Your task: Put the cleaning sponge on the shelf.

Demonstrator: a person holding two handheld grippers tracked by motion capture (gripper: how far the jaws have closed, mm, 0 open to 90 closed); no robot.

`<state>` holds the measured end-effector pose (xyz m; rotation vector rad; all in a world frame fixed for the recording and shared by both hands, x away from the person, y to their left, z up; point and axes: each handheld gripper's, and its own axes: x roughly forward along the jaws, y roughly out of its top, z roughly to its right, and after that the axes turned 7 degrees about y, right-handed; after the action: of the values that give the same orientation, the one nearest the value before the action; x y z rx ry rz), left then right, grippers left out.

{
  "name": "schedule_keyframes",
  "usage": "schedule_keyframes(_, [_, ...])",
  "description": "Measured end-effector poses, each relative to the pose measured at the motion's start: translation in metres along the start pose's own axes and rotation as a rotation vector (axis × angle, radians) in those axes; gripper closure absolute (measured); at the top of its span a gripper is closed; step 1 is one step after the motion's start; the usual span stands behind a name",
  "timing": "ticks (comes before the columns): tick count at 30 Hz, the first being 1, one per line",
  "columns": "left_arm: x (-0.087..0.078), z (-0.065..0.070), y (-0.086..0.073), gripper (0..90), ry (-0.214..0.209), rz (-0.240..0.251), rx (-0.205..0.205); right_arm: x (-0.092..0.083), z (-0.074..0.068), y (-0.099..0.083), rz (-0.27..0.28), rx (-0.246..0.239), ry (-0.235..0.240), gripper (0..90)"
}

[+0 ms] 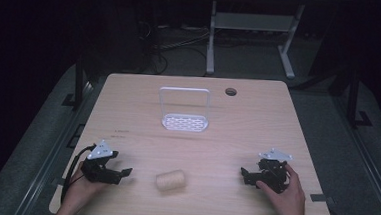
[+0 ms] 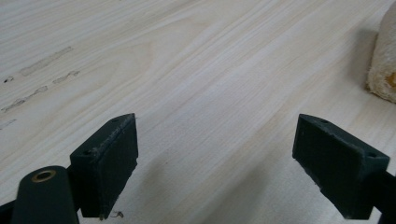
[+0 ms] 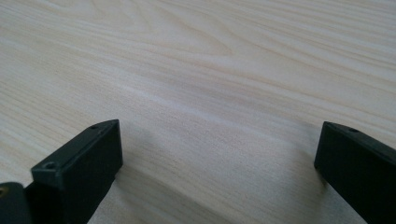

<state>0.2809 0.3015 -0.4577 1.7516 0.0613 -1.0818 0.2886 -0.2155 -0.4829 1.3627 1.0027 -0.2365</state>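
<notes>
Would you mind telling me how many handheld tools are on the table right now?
2. The left tool rests near the front-left of the table, beside the beige roll; the right tool rests near the front-right. Both are open and empty.

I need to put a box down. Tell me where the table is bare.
Widest free patch: between the white rack and the tan roll. The far corners beside the rack are bare too, apart from the hole. Tightest along the near edge, between left tongs, roll and right tongs.
</notes>
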Motion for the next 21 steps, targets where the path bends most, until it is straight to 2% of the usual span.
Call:
schedule_keyframes(12, [-0.003, 0.006, 0.002, 13.9, -0.019, -0.004, 0.019, 0.000, 0.000, 0.000, 0.000, 0.000, 0.000, 0.5])
schedule_keyframes(21, [-0.006, 0.010, 0.003, 13.9, -0.053, -0.011, 0.044, 0.000, 0.000, 0.000, 0.000, 0.000, 0.000, 0.5])
